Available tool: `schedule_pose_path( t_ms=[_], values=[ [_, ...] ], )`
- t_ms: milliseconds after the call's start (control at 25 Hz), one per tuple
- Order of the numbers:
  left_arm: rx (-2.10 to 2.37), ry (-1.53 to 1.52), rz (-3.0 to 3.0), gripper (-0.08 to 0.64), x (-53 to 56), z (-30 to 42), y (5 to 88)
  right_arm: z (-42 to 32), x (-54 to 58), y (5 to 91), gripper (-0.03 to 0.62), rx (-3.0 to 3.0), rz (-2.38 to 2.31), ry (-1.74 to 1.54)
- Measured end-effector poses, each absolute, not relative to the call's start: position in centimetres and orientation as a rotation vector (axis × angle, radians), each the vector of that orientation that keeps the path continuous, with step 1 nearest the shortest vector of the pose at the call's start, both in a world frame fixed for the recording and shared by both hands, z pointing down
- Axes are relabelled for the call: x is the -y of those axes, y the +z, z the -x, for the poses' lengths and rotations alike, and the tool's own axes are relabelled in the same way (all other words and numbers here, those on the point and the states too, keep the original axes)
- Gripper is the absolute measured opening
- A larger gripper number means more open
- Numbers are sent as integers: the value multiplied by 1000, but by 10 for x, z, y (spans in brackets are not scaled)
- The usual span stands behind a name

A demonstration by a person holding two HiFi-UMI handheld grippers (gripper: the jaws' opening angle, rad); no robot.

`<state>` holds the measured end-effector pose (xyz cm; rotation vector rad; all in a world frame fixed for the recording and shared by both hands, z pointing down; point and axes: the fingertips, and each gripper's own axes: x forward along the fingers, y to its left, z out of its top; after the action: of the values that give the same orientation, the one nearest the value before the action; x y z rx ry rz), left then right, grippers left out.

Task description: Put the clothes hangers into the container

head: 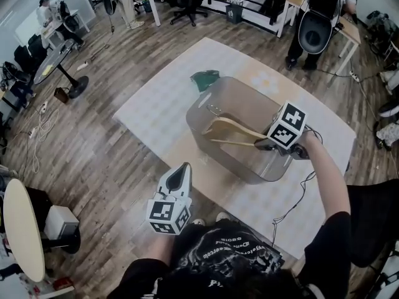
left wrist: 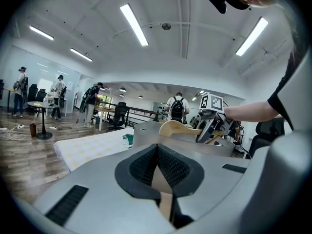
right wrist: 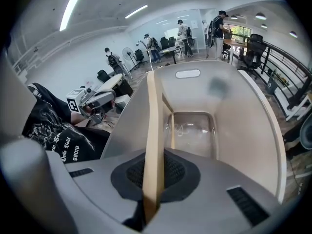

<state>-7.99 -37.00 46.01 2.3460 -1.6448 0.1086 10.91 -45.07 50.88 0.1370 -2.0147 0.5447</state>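
Note:
A translucent grey container [head: 224,164] stands on a white mat [head: 156,104] on the wooden floor. My right gripper [head: 262,143] hangs over the container's right rim, angled steeply down and shut on a wooden clothes hanger [head: 240,126]. The hanger reaches left across the container's inside, metal hook toward the far side. In the right gripper view the hanger [right wrist: 152,130] runs straight out from the closed pads over the container's bare bottom [right wrist: 190,130]. My left gripper [head: 182,170] is shut and holds nothing, near the mat's front edge and apart from the container. Its own view shows the container [left wrist: 146,133] and the hanger [left wrist: 178,126] ahead.
A teal object [head: 204,80] lies on the mat at the container's far left corner. A cable [head: 293,204] trails over the mat near my right arm. A round table [head: 22,229] stands at the left. Desks, chairs and people, one with a backpack [head: 321,17], fill the back.

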Motion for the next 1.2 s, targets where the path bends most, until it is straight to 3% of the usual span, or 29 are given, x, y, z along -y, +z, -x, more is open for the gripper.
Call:
schedule_pose_path(
  t_ms=[1200],
  values=[
    [1566, 134, -2371, 20, 406, 56, 477, -149, 526, 549, 9, 1862, -214, 646]
  ],
)
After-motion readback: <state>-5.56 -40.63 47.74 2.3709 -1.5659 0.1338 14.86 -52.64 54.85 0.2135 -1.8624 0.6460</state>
